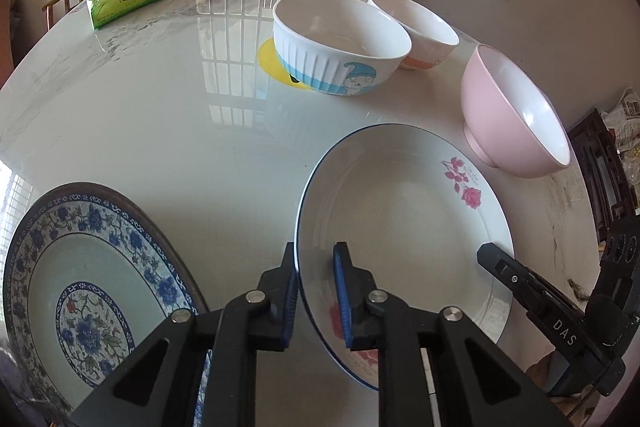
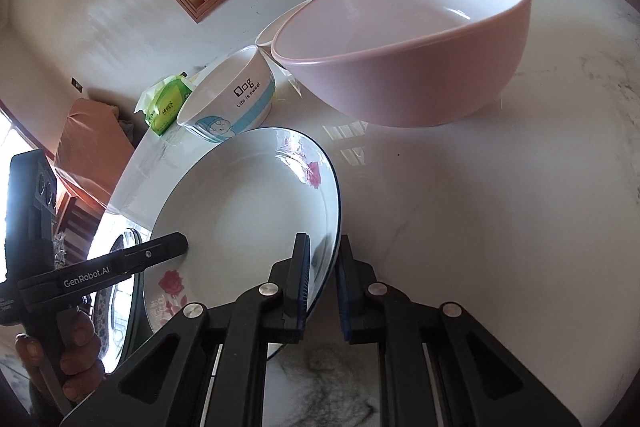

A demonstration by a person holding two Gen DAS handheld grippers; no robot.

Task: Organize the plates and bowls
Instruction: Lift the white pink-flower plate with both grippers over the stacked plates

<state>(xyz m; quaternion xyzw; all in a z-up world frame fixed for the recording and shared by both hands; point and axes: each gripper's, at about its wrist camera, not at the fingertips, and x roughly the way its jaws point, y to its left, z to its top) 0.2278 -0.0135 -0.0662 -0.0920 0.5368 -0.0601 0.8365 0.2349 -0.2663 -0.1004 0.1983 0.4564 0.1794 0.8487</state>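
The white round ceramic plate with blue rim and pink roses (image 1: 404,223), lower right of the left view, is pinched at opposite rims by the left tool (image 1: 316,291) and right tool (image 2: 324,283). A lift onto the blue-patterned floral plate (image 1: 92,287) at lower left is judged next, kept level off the glossy white desk (image 1: 180,131).

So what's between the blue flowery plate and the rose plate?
Only bare shiny table lies between the blue flowery plate and rose plate, seen in the left wrist view.
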